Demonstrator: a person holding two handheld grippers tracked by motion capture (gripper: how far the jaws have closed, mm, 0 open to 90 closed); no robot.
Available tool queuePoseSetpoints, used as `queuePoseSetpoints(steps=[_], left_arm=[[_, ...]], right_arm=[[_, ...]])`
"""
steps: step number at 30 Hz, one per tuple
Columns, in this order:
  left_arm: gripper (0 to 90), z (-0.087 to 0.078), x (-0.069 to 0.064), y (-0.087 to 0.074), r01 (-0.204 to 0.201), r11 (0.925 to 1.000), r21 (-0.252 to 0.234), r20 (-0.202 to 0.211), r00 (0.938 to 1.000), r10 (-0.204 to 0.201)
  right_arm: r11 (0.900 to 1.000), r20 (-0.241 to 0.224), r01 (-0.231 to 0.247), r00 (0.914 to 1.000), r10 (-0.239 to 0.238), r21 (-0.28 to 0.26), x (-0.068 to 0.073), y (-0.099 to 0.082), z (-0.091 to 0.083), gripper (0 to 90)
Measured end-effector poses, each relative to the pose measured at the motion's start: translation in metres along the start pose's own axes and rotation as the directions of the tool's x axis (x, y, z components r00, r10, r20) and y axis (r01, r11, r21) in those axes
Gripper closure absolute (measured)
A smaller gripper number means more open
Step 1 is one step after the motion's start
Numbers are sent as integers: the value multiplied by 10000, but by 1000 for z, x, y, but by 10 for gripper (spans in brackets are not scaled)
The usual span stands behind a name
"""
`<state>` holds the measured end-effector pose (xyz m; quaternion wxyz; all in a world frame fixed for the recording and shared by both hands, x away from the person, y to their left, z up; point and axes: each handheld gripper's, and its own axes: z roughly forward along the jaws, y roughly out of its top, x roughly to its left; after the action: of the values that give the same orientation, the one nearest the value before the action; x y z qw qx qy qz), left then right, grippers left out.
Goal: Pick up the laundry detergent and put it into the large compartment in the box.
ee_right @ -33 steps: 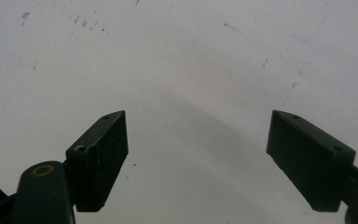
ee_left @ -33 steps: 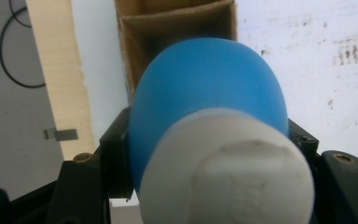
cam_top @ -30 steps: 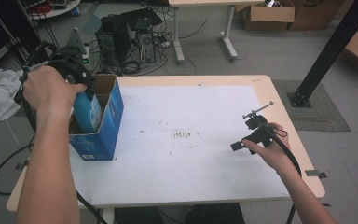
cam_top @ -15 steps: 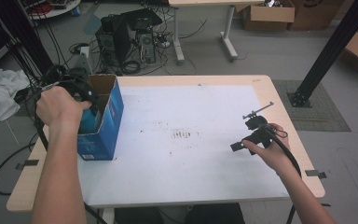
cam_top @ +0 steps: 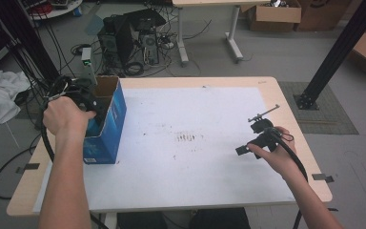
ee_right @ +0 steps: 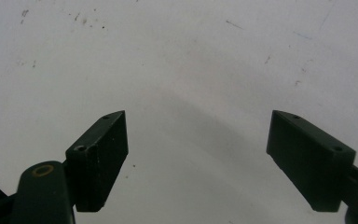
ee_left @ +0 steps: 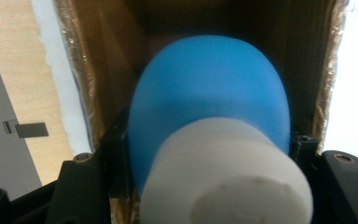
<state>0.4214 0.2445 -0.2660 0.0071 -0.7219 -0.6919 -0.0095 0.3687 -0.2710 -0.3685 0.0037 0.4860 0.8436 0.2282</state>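
High view: you have a big table (cam_top: 209, 191) with a white sheet on it, and a blue cardboard box (cam_top: 106, 129) stands at its left side. Your left gripper (cam_top: 83, 102) reaches down into the open top of that box. Your right gripper (cam_top: 256, 138) rests on the sheet, well apart from the box, with its jaws spread wide and nothing between them.

In the left gripper view, the jaws squeeze a blue bottle (ee_left: 209, 107) with a white cap (ee_left: 228, 177), and it hangs inside the box. It looks like smooth plastic, so it may be light and a bit slippery. Hold it by the round blue sides, as you do now.

You cannot see the bottom of the box, and the cap is blurry.
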Motion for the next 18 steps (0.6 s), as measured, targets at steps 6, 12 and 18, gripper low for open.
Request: queuePoseSetpoints(steps=[6,12,18], left_arm=[[381,8,-1,1,19,9999,154,19,10000,-20],[380,14,0,2,82,9997,251,60,9999,-83],[380,15,0,2,93,9996,251,53,9999,-94]], right_arm=[[10000,7,67,10000,-67,39,1,0,1,207],[10000,1,63,10000,-63,36,2,1,1,207],[9999,4,111,9999,-111,75,2,2,3,207]])
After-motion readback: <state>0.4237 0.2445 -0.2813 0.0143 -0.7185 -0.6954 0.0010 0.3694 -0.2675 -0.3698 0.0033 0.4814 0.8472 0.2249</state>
